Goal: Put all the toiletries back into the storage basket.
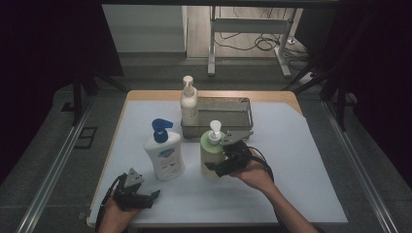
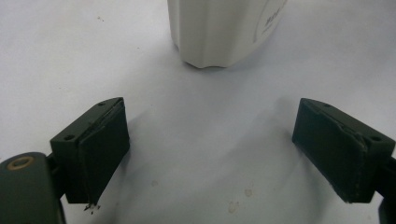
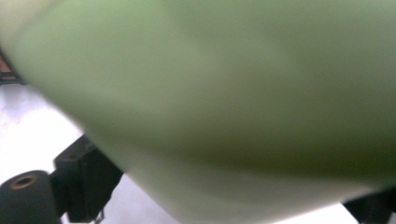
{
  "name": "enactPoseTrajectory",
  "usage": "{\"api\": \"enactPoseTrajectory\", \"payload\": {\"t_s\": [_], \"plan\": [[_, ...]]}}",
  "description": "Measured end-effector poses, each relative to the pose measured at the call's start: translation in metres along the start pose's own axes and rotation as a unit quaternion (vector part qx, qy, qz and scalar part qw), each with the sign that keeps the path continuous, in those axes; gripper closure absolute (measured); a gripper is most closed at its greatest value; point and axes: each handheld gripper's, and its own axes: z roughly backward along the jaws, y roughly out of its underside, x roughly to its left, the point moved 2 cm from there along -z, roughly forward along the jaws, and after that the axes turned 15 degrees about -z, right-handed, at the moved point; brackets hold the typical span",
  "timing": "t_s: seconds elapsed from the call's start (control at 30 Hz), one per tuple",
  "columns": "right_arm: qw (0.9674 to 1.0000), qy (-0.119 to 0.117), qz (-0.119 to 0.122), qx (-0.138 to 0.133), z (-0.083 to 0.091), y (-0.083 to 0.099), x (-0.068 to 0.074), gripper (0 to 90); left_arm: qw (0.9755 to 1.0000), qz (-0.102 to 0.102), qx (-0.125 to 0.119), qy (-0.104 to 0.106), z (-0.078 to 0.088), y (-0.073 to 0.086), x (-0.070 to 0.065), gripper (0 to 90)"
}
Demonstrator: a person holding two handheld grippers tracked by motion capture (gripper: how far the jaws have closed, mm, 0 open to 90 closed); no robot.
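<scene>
A green pump bottle (image 1: 211, 153) with a white pump stands upright near the middle of the white mat. My right gripper (image 1: 218, 164) reaches it from the right, one jaw on each side of its lower body. In the right gripper view the blurred green bottle (image 3: 233, 93) bulges over both jaws and hides whether the pads touch it. My left gripper (image 1: 149, 198) rests low at the front left, open and empty (image 2: 210, 144). Just ahead of it is the base of a white bottle (image 2: 219, 32), the blue-pump one (image 1: 164, 155).
A cream pump bottle (image 1: 189, 104) stands at the left end of a metal tray (image 1: 243, 104) behind the green bottle. The white mat (image 1: 301, 160) covers a wooden table. Dark curtains and rails flank both sides.
</scene>
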Motion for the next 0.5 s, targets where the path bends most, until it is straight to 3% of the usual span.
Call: {"api": "enactPoseTrajectory", "payload": {"t_s": [0.5], "plan": [[0.9999,0.009,-0.004,0.01,0.0027,-0.0025,0.0019,12.7,1.0,0.0,0.0,0.0,0.0,0.0,0.0001,10.7]]}}
